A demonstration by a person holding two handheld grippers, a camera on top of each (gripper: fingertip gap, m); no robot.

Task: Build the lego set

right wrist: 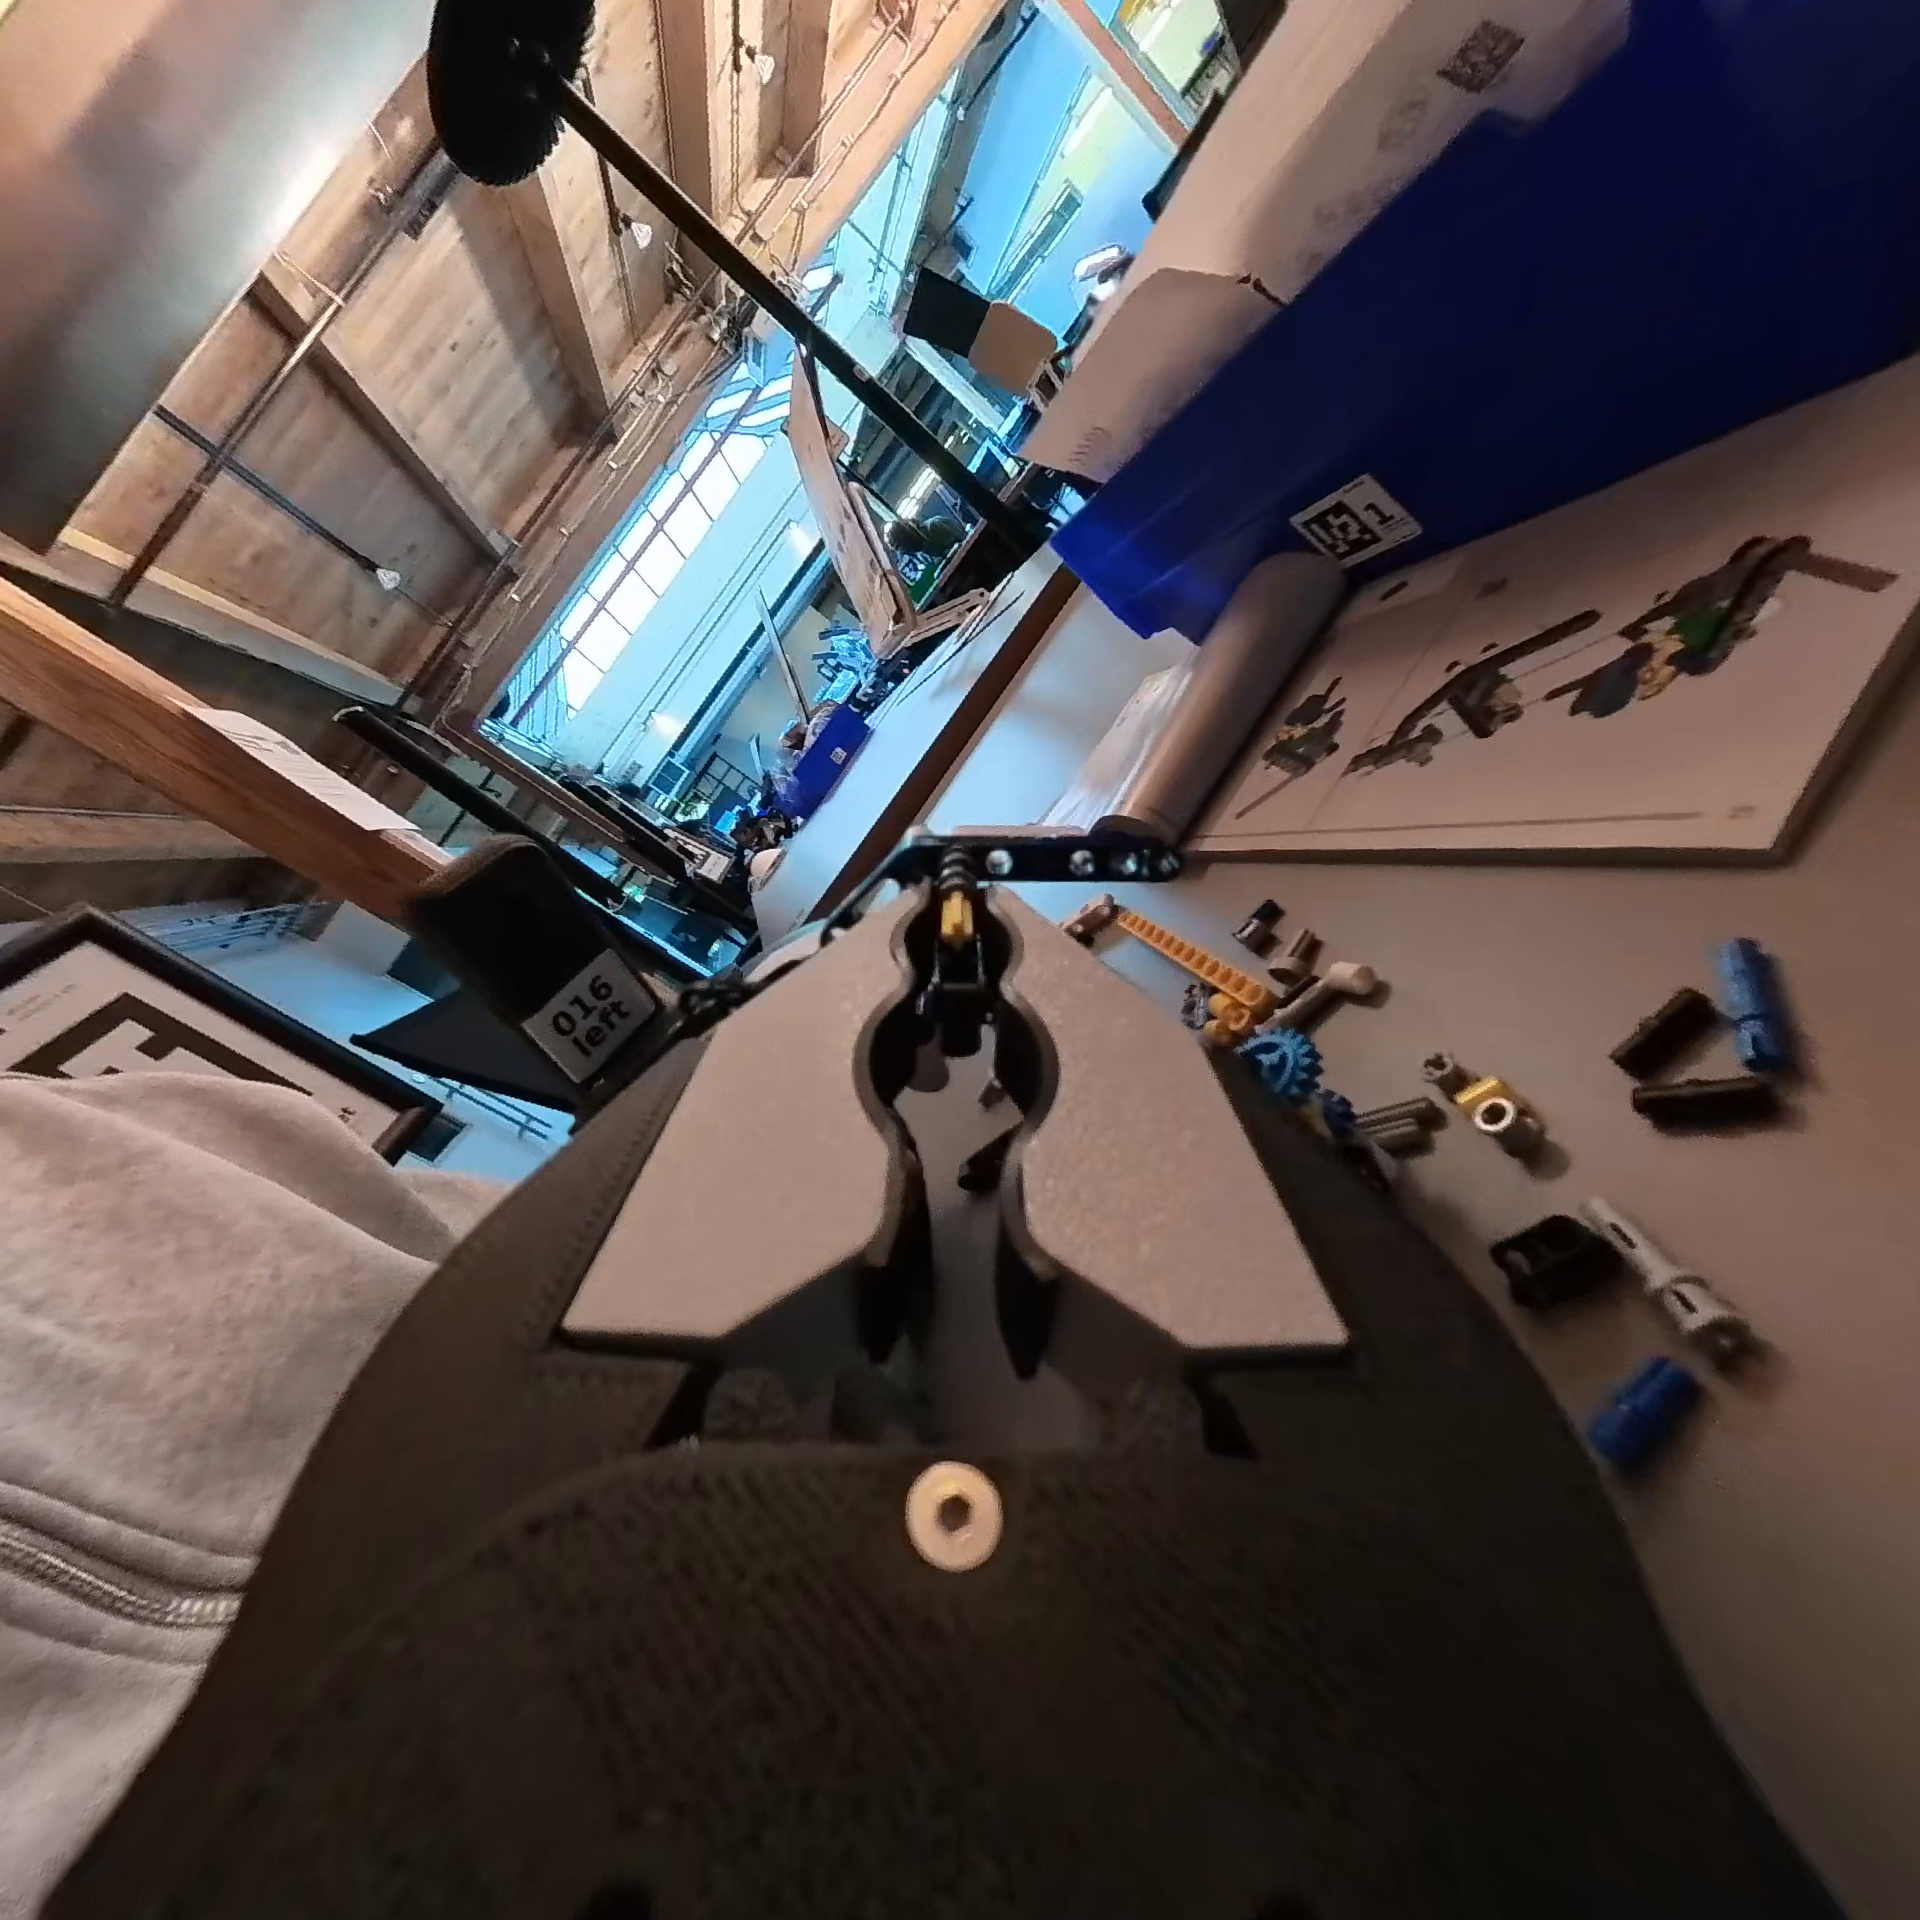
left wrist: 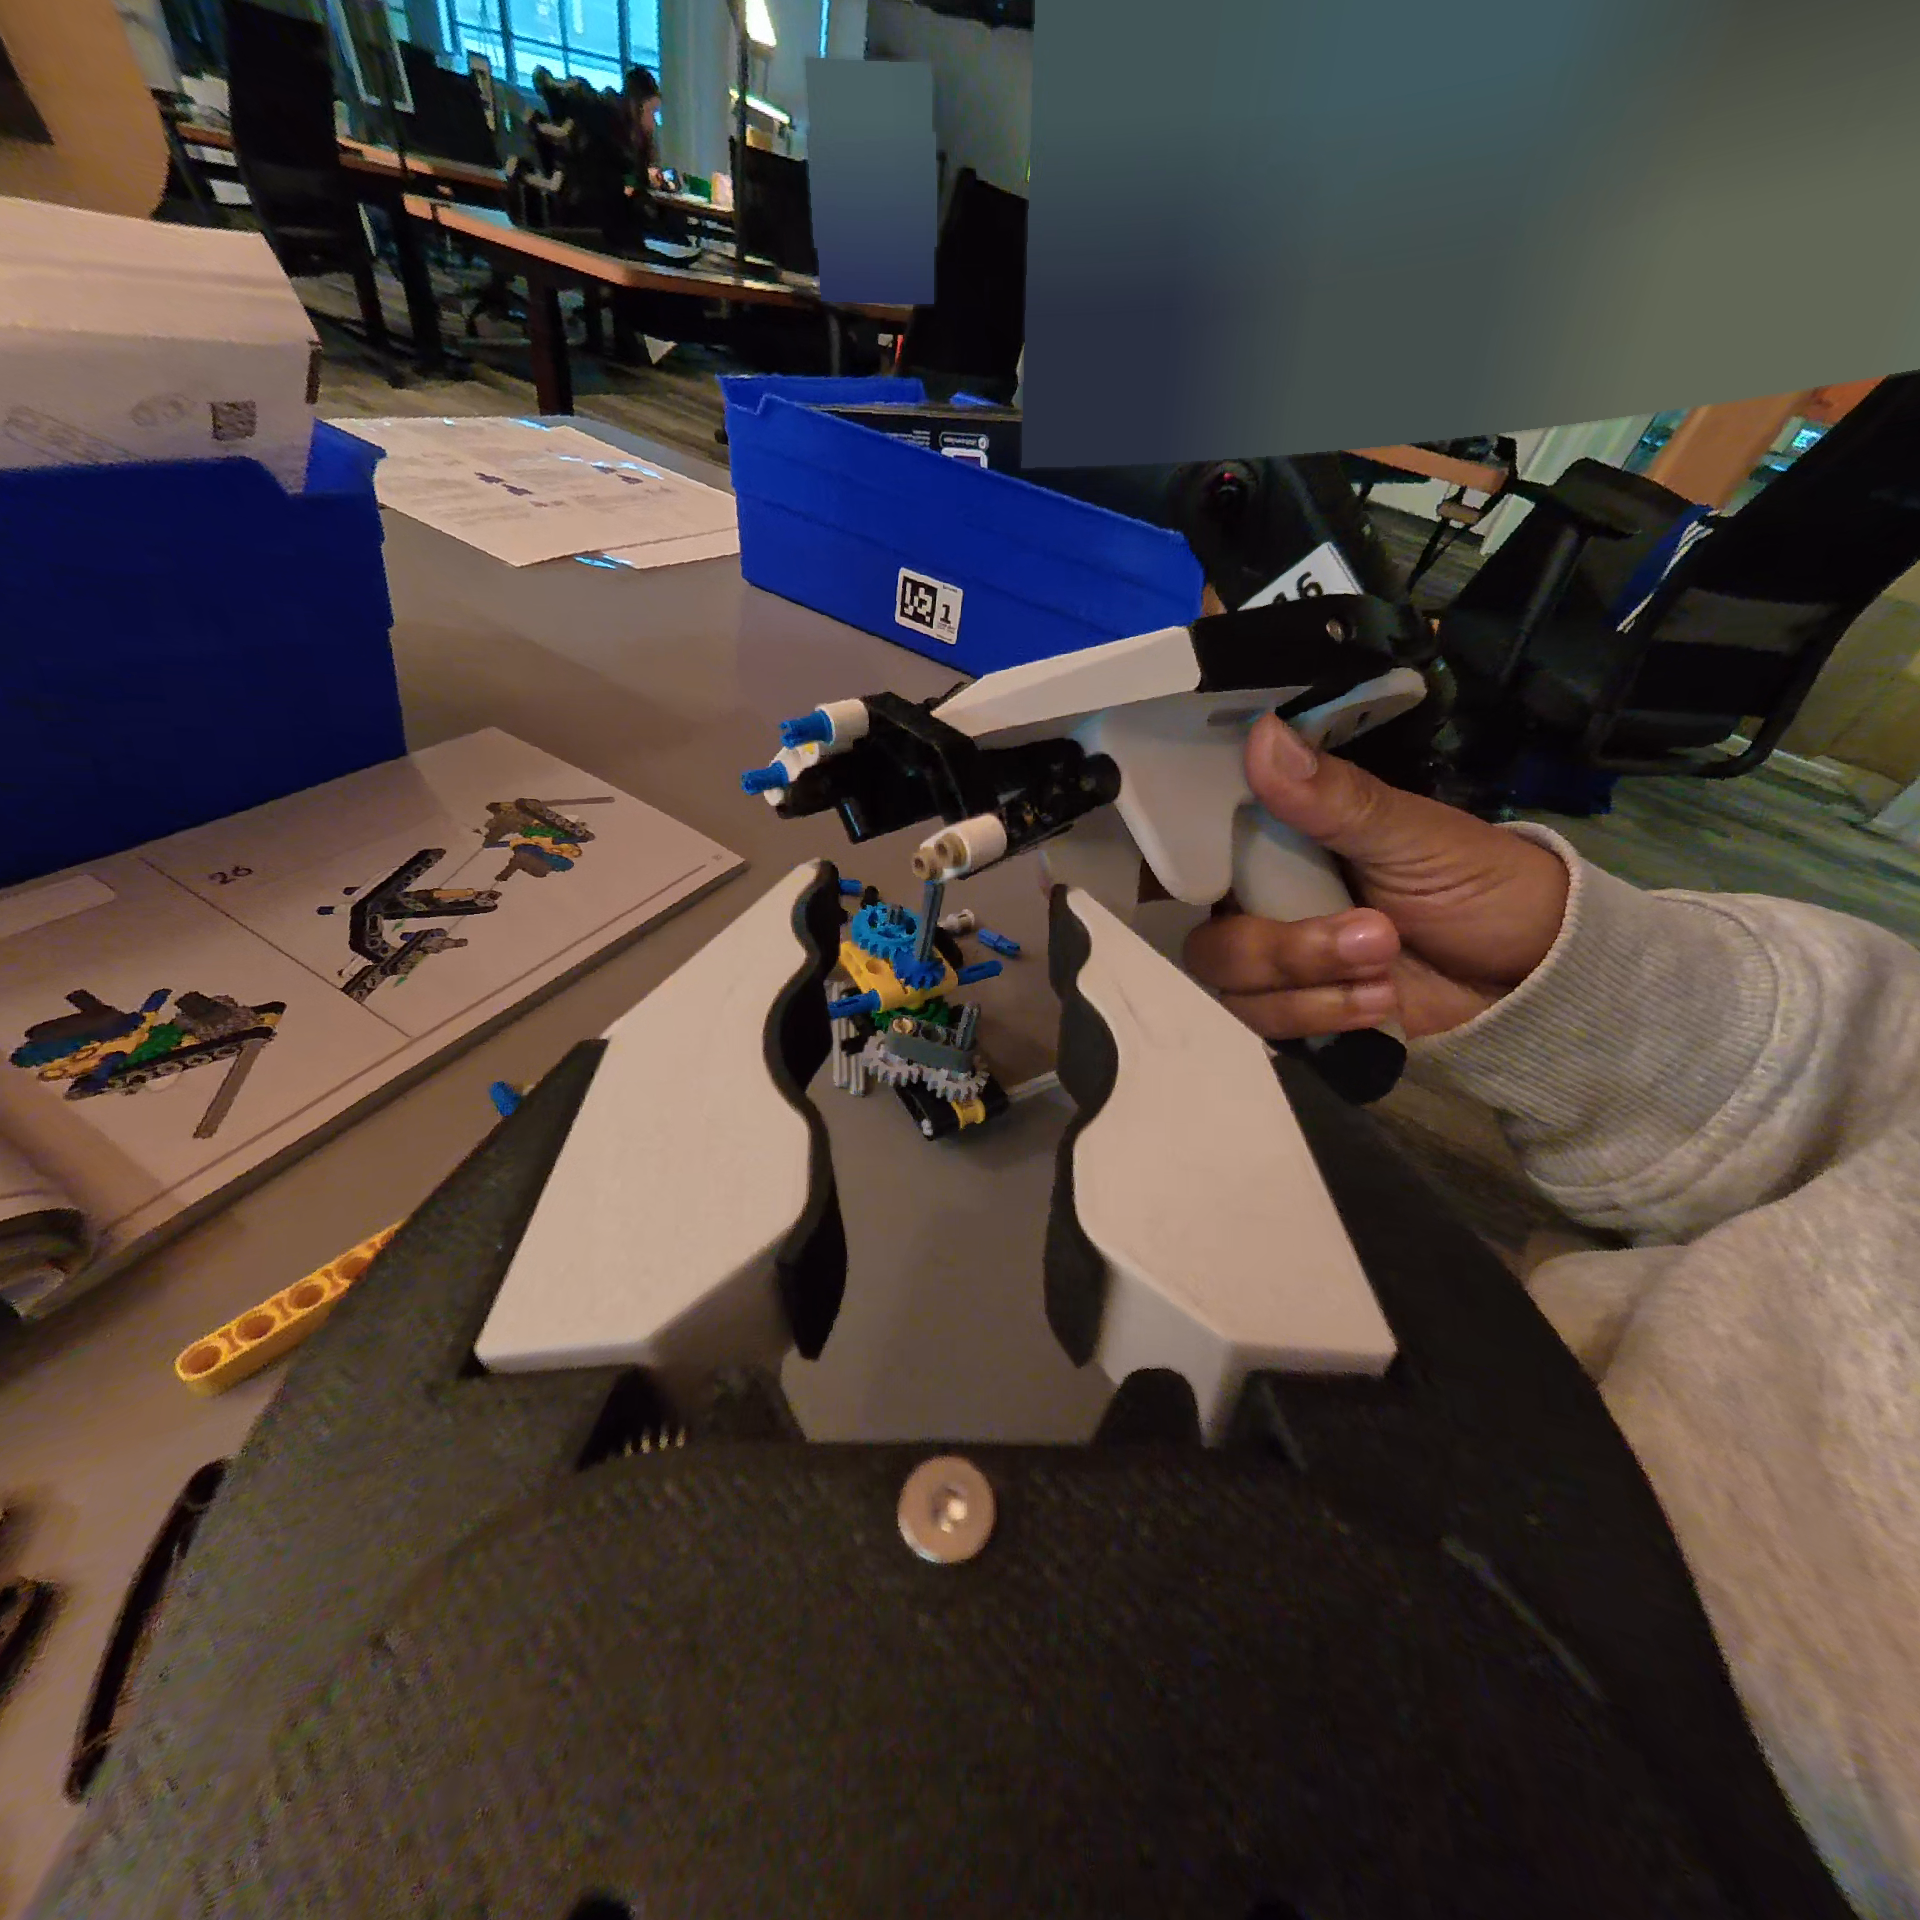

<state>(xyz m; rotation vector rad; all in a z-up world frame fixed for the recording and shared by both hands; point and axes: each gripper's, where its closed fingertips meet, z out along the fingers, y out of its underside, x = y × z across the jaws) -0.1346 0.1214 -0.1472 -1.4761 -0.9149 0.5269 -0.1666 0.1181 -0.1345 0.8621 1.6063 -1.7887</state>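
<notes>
My left gripper [left wrist: 940,899] is open and empty, held above a small Lego sub-assembly [left wrist: 914,1023] of blue and grey gears with yellow and green parts that stands on the grey table. My right gripper [left wrist: 961,743], held by a hand [left wrist: 1382,894], is shut on a black Lego frame [left wrist: 883,774] with blue pins and white connectors, raised just above and behind the sub-assembly. In the right wrist view, rolled sideways, the right gripper [right wrist: 951,914] pinches that black frame [right wrist: 1039,860], with a yellow part between the fingers.
An open instruction booklet [left wrist: 343,935] lies at the left and also shows in the right wrist view [right wrist: 1558,717]. A yellow beam [left wrist: 281,1314] lies near it. Loose pins, a blue gear [right wrist: 1283,1060] and black parts [right wrist: 1694,1096] are scattered. Blue bins [left wrist: 935,520] stand behind. The tips of both grippers are at nearly the same place.
</notes>
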